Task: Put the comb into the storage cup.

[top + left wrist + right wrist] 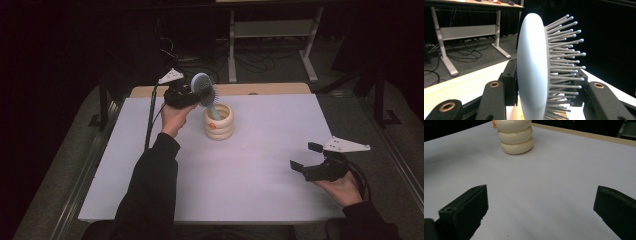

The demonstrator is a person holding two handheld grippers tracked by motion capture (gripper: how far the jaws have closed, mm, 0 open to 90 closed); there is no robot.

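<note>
Here the hairbrush [203,86] handle's tip is hidden inside the cup [219,125].

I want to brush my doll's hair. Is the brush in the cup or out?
Partly in. The hairbrush has its handle down inside the cream cup, while the left gripper holds its bristly head above the rim.

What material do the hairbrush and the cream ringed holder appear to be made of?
Hairbrush: probably plastic, pale blue with a smooth matte back; its thin grey pins end in small round tips. It is clamped in the left tongs. Ringed holder: perhaps glazed ceramic or glossy plastic; its cream, rounded rings show soft highlights. I cannot tell which.
</note>
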